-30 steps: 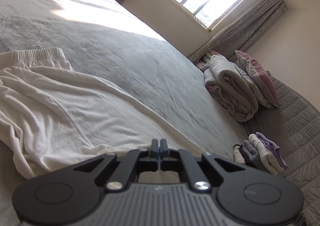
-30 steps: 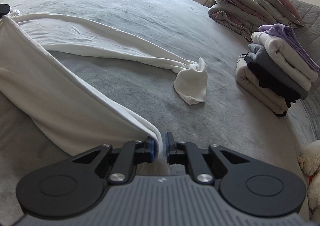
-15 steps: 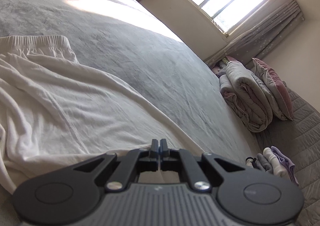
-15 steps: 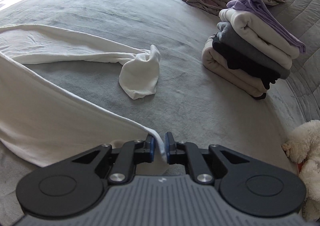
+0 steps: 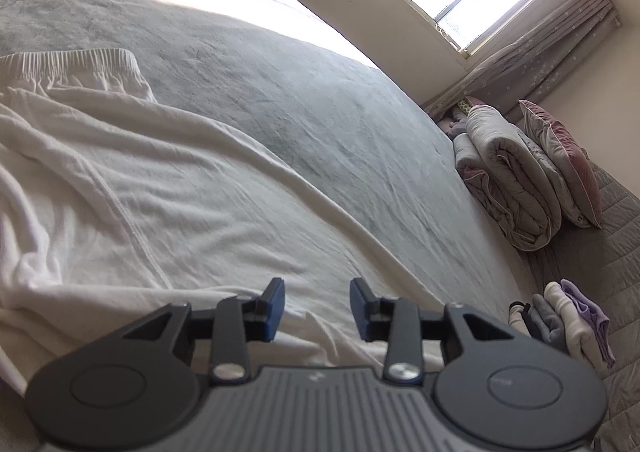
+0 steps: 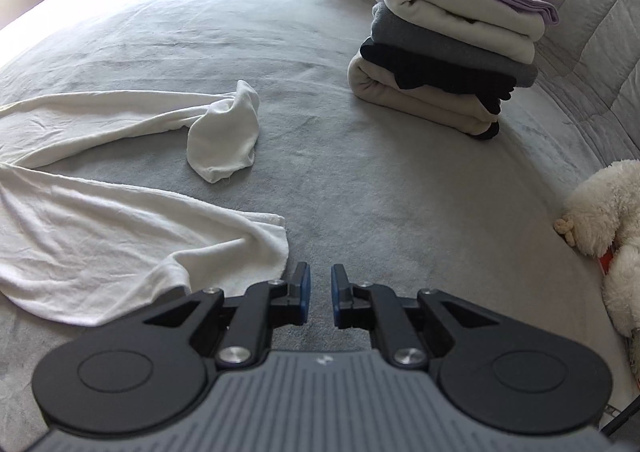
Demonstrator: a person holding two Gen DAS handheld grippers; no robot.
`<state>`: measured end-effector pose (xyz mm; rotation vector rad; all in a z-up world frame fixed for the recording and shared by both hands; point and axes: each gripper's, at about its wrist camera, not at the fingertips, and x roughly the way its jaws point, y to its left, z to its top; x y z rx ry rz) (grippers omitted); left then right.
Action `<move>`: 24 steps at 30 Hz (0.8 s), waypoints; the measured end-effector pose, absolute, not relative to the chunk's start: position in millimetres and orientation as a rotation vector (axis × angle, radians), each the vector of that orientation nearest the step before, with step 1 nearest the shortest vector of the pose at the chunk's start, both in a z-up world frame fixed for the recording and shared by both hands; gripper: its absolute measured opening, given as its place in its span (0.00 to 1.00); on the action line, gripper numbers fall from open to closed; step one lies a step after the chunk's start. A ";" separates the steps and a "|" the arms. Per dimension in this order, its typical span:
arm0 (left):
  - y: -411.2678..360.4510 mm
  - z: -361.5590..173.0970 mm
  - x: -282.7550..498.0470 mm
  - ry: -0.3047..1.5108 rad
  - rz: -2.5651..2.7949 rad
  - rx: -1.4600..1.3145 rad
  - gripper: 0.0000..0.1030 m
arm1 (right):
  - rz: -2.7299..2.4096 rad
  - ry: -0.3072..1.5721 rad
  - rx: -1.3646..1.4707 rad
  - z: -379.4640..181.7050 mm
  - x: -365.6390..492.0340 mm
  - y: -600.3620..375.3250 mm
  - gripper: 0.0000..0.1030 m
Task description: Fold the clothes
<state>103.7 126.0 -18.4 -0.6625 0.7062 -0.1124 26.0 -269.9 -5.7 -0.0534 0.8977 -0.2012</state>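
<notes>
White trousers [image 5: 168,192] lie spread on the grey bed, their elastic waistband [image 5: 72,62] at the upper left of the left wrist view. My left gripper [image 5: 317,306] hovers open just above the cloth with nothing between its fingers. In the right wrist view the two white legs [image 6: 104,236] run in from the left; the far leg ends in a bunched cuff [image 6: 224,140]. My right gripper [image 6: 320,292] is open over bare blanket, just right of the near leg's hem [image 6: 276,236], holding nothing.
A stack of folded clothes [image 6: 452,48] sits at the right on the grey blanket [image 6: 360,180]. A white plush toy [image 6: 604,212] lies at the right edge. Rolled quilts [image 5: 508,188] and a pink pillow [image 5: 564,168] are by the window wall.
Both grippers opened and let go of the white trousers. The near leg, held up before, now lies flat on the bed. The right gripper has shifted rightward toward the folded stack.
</notes>
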 end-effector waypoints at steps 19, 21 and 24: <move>151.6 -13.4 52.6 0.803 -0.154 -0.413 0.59 | -0.045 0.889 -0.019 -5.5 4.1 -211.7 0.23; 155.1 -12.3 46.9 0.811 -0.177 -0.404 0.61 | -0.039 0.887 -0.014 -5.1 2.0 -207.5 0.32; 160.7 -11.7 39.1 0.813 -0.196 -0.390 0.62 | -0.029 0.883 -0.007 -4.4 -1.2 -201.0 0.40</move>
